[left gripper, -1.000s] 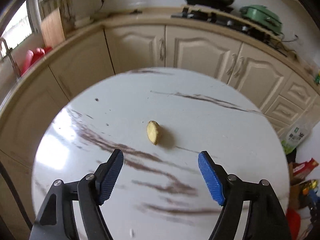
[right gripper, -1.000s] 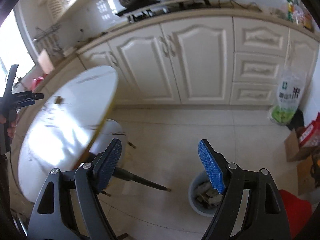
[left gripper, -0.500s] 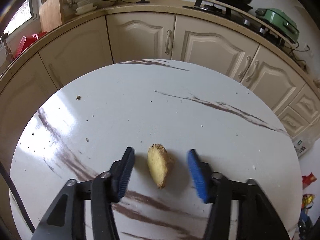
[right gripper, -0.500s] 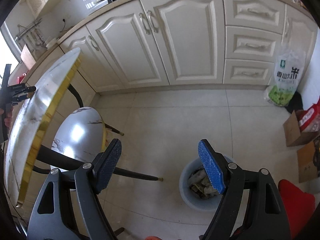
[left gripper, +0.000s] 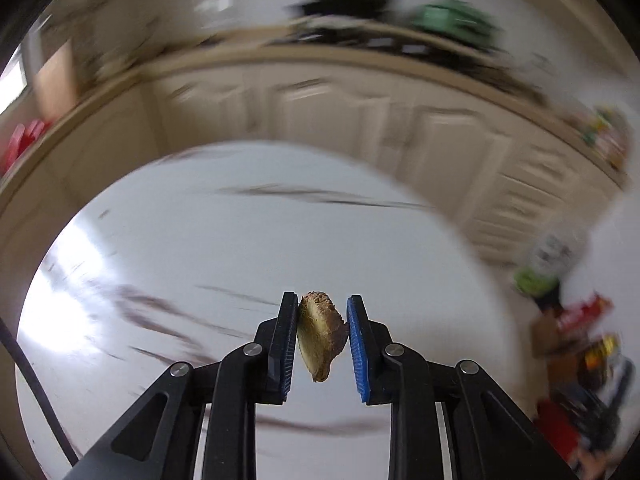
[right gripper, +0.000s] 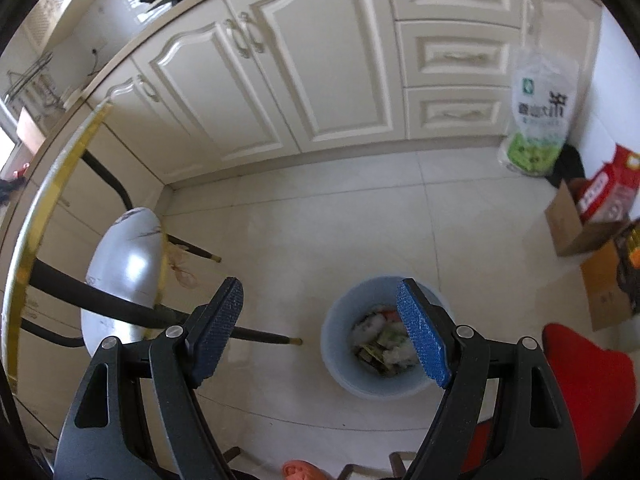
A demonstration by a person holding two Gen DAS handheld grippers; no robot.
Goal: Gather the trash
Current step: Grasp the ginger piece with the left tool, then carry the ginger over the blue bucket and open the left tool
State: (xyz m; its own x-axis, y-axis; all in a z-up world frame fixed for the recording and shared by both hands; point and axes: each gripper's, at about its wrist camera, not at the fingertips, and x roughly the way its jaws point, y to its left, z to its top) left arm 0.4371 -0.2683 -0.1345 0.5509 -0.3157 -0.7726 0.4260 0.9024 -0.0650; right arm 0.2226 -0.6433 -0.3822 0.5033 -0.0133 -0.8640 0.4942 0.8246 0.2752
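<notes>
Two blue pads of the left gripper pinch a yellowish scrap above the white table; the background is blurred. Right gripper hangs spread and empty over the floor, the bin just beyond. Best to keep the squeeze firm and release only over the bin's mouth.

Home kitchen: cream panelled cabinet doors, beige worktop with stove, pale floor tiles, light-blue plastic waste bin.
</notes>
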